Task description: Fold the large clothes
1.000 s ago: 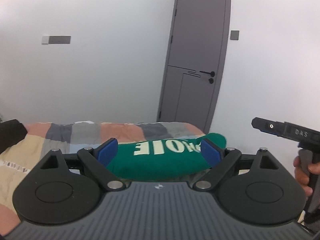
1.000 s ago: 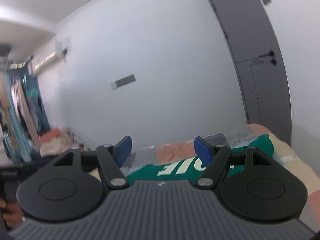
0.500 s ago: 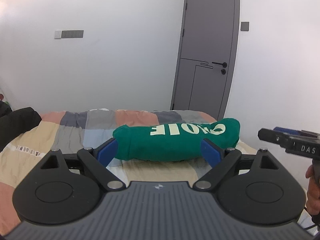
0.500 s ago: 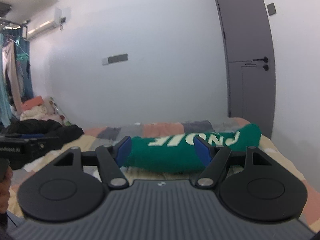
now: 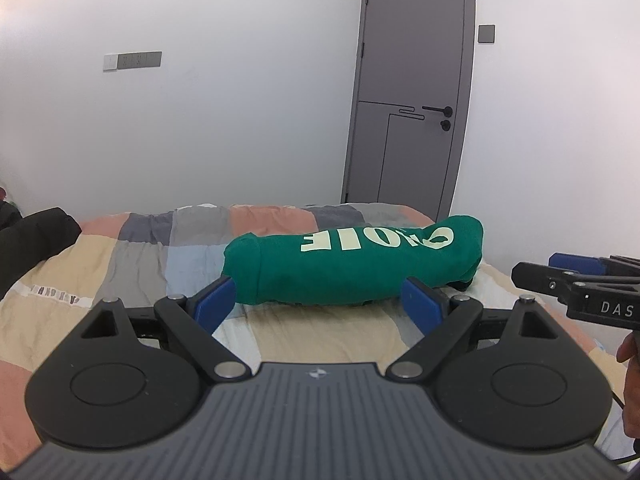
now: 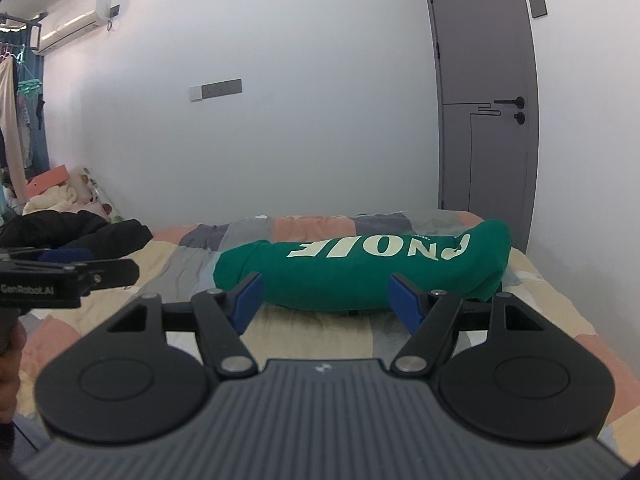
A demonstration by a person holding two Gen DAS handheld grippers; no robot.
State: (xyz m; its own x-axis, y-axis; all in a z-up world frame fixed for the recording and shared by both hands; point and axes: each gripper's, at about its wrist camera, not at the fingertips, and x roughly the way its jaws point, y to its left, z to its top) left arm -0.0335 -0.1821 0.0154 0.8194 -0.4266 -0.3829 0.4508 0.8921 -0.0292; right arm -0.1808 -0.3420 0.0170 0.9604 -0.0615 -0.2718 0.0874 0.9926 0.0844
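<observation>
A green garment (image 5: 352, 264) with pale lettering lies folded into a thick bundle across the patchwork quilt (image 5: 132, 276). My left gripper (image 5: 317, 286) is open just in front of it, blue pads wide apart with nothing between them. The right gripper (image 5: 536, 270) shows at that view's right edge, held by a hand. In the right wrist view the same garment (image 6: 360, 276) lies just beyond my open right gripper (image 6: 326, 282), which holds nothing. The left gripper (image 6: 104, 265) juts in from the left there.
A black jacket (image 6: 80, 228) lies on the bed's left side. Behind the bed stand a white wall and a grey door (image 5: 412, 92). A pile of clothes (image 6: 52, 196) and a hanging rack sit at the far left.
Both grippers have sunk toward the bed, so more of the quilt shows in front of the garment. The right view has rolled level and swung toward the garment. Jaw openings are unchanged.
</observation>
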